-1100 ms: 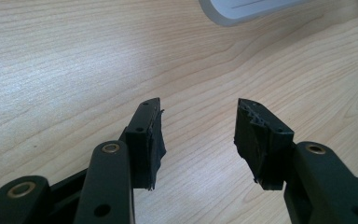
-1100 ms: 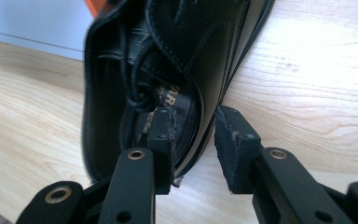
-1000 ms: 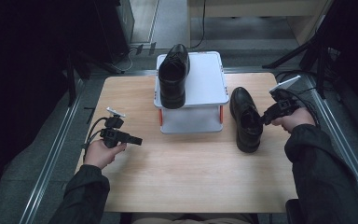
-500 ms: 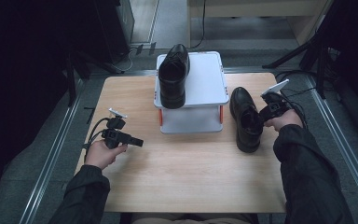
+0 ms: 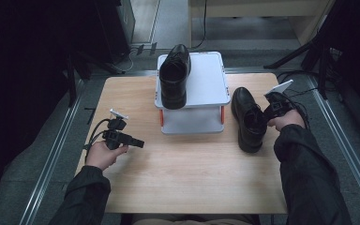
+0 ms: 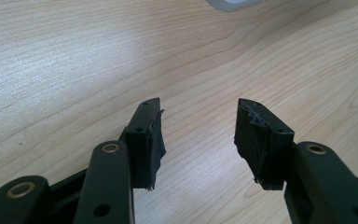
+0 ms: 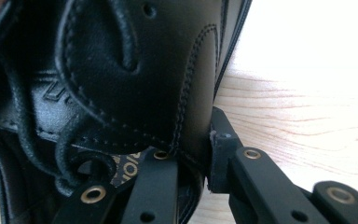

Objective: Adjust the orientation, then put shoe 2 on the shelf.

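While the high view looks down on the wooden table (image 5: 183,173), a white two-tier stand (image 5: 206,79) sits at its far middle with one black leather dress shoe (image 5: 173,75) lying along the left part of its top shelf, toe pointing away. A second black dress shoe (image 5: 248,119) stands on the tabletop just right of the stand, toe also pointing away. The right gripper (image 5: 266,114) meets that shoe at its right side near the opening, with the person's hand close behind it. The left gripper (image 5: 138,143) is held low over bare wood at the table's left, well apart from both shoes, its cable looping back beside the hand.

From the left gripper view, the two black jaws stand wide apart with nothing between them, only pale wood grain below and a corner of the stand (image 6: 228,3) at the top edge.

From the right gripper view, the jaws pinch the shoe's side wall (image 7: 186,93): one jaw sits inside the opening by the laces and printed insole, the other presses on the outside, above the wood.
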`<state>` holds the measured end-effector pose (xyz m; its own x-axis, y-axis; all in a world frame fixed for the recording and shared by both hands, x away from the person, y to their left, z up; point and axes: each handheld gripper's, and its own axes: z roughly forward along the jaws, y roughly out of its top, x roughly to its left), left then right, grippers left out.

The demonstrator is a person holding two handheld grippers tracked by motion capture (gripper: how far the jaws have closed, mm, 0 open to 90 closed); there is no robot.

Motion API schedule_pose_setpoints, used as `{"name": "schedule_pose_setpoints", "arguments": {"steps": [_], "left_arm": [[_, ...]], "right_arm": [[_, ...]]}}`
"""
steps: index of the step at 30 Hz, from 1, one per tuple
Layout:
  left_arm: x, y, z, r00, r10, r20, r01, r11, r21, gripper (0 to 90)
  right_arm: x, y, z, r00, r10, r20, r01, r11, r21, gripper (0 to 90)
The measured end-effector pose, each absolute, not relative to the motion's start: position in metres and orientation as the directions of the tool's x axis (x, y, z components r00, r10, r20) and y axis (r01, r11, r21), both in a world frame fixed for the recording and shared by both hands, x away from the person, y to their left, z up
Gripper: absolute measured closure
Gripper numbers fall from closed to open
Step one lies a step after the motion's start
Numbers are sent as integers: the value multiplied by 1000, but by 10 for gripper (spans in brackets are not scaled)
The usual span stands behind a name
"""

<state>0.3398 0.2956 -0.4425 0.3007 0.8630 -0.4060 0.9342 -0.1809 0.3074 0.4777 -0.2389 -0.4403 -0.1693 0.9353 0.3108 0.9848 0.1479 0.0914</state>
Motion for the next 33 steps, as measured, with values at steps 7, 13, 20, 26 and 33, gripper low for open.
{"name": "schedule_pose_setpoints", "arguments": {"steps": [7,13,20,26,33], "left_arm": [[340,296,-443,297,863,-409,936,-178,304,508],[341,297,-444,291,865,-409,938,-174,299,509],[340,298,-443,289,863,-415,939,-170,300,509],[340,297,-444,294,862,-412,938,-178,297,508],[340,297,-444,294,862,-414,940,-182,289,507]], "right_arm": [[480,-248,-439,-113,935,335,993,93,77,864],[482,-255,-432,-68,922,380,997,51,55,865],[485,-259,-408,-52,922,383,997,27,71,865],[487,-263,-383,-39,921,387,996,5,87,864],[488,-259,-349,-33,916,400,994,-10,105,863]]}}
